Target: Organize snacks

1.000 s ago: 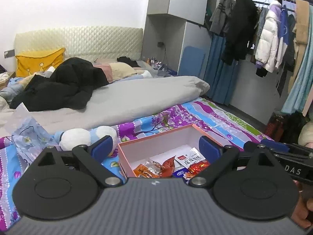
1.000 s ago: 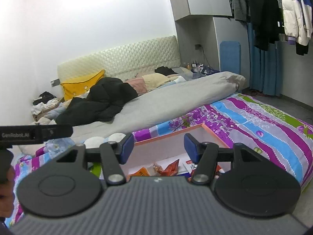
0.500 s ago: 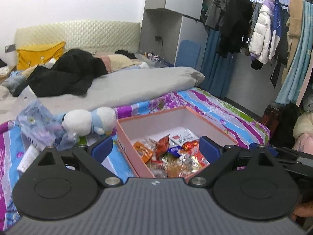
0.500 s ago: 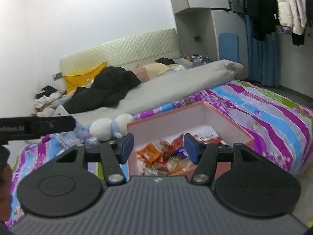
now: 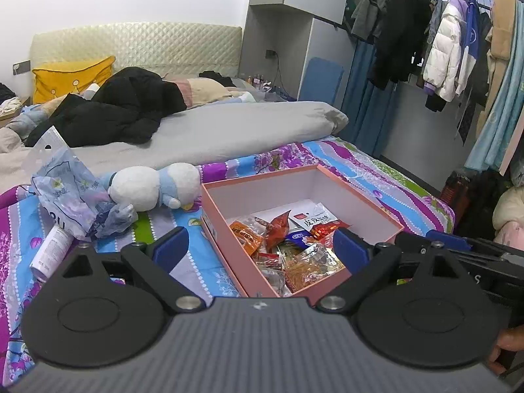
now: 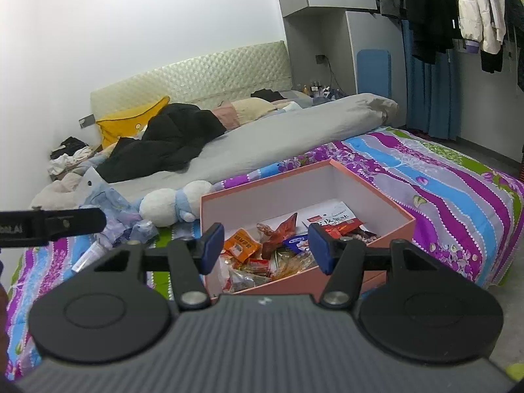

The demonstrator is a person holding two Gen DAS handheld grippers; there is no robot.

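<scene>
The left wrist view shows the open pink cardboard box (image 5: 357,196) lying on the striped purple-and-blue bedsheet (image 5: 386,177), with a heap of small foil and plastic snack packets (image 5: 288,245) in its near part. The left gripper (image 5: 260,249) hangs above this near part with its jaws spread and nothing between them. In the right wrist view the right gripper (image 6: 263,245) also stands with jaws apart and empty, over the same packets.

The packets look light, thin and crinkly, so they probably slide on each other and bend under pressure. A sealed flat edge or corner seems the best place to pinch, for example on the orange packet (image 6: 241,245) at the left of the heap. The white plush toy (image 5: 154,186) and the crumpled pale blue plastic bag (image 5: 65,193) lie left of the box.
</scene>
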